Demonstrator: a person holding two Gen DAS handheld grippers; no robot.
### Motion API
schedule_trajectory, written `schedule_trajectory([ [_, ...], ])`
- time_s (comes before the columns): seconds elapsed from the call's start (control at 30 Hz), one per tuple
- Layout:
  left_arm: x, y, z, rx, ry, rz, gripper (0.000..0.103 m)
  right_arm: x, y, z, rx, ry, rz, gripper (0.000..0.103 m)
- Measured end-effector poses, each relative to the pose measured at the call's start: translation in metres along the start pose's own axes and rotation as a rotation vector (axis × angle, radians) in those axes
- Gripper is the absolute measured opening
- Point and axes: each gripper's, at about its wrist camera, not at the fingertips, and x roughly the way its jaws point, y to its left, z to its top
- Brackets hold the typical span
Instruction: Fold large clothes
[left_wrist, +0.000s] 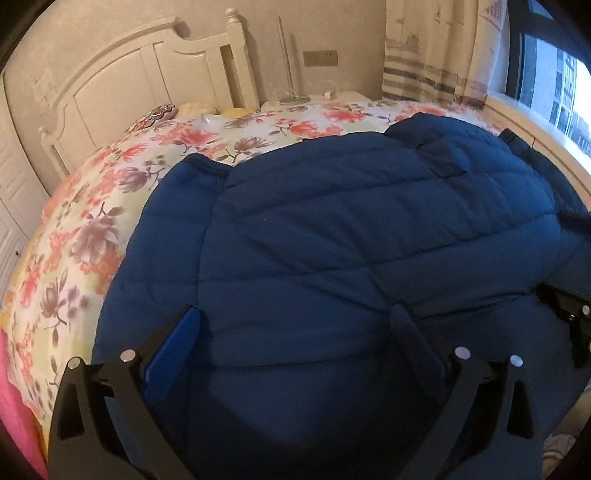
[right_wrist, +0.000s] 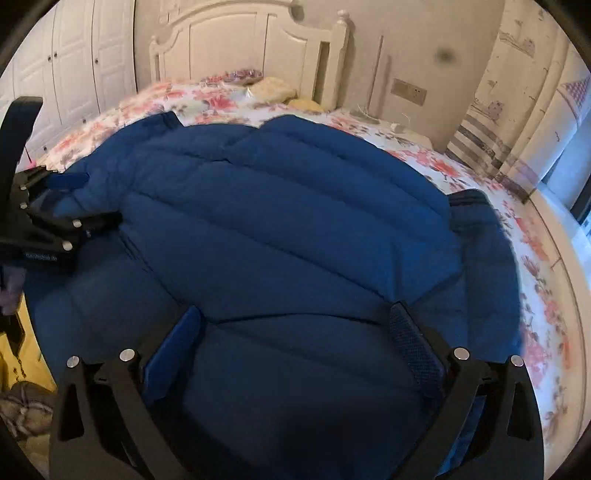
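A large dark blue quilted jacket (left_wrist: 332, 221) lies spread over the flowered bed cover (left_wrist: 92, 221), folded into a broad padded block. My left gripper (left_wrist: 295, 317) hovers over its near edge, its blue pads wide apart and nothing pinched between them. In the right wrist view the same jacket (right_wrist: 295, 206) fills the middle, and my right gripper (right_wrist: 295, 314) stands open above it, holding nothing. The left gripper (right_wrist: 85, 201) shows at that view's left edge, over the jacket's left side. Part of the right gripper (left_wrist: 570, 321) shows at the left wrist view's right edge.
A white headboard (left_wrist: 147, 74) and pillows (right_wrist: 273, 88) stand at the far end of the bed. White wardrobe doors (right_wrist: 74, 55) are on the left. On the right are a curtain (left_wrist: 436, 48) and a window (left_wrist: 554, 85). A pink cloth (left_wrist: 14, 398) lies at the near left.
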Motion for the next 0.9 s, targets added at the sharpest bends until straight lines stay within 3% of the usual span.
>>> schedule_trajectory([
  [0.07,0.002,-0.004,0.000,0.016,0.004,0.010,0.101,-0.008,0.004,0.011,-0.036,0.023,-0.024,0.098],
  [0.17,0.004,-0.004,-0.001,0.003,0.000,0.001,0.101,-0.024,-0.002,0.039,-0.064,-0.043,-0.112,0.098],
  [0.27,0.002,-0.003,-0.003,-0.009,-0.015,-0.003,0.101,-0.022,-0.007,0.075,-0.076,-0.115,-0.076,0.098],
  [0.37,0.001,-0.003,-0.004,-0.019,-0.024,-0.011,0.101,0.032,-0.012,0.101,-0.095,-0.018,-0.099,0.098],
  [0.43,0.000,-0.001,-0.005,-0.025,-0.027,-0.019,0.101,0.074,-0.018,0.098,-0.104,0.102,-0.109,0.098],
  [0.47,0.000,0.000,-0.006,-0.032,-0.030,-0.025,0.101,0.091,-0.031,0.093,-0.021,0.154,-0.011,0.098],
  [0.5,0.000,0.000,-0.006,-0.034,-0.030,-0.029,0.101,0.093,-0.039,0.094,0.030,0.156,0.025,0.098],
  [0.53,0.000,0.000,-0.006,-0.032,-0.031,-0.028,0.101,0.088,-0.046,0.095,0.049,0.152,0.008,0.098],
  [0.67,0.000,-0.003,-0.007,-0.028,-0.038,-0.016,0.101,0.067,-0.076,0.098,0.126,0.057,-0.111,0.098],
  [0.77,0.000,-0.001,-0.007,-0.033,-0.036,-0.027,0.101,0.082,-0.119,0.085,0.246,0.099,-0.235,0.098],
  [0.83,-0.001,0.001,-0.006,-0.039,-0.034,-0.041,0.101,0.094,-0.144,0.066,0.334,0.114,-0.122,0.098],
  [0.9,-0.001,0.001,-0.006,-0.042,-0.032,-0.046,0.101,0.094,-0.151,0.059,0.359,0.104,-0.102,0.098],
])
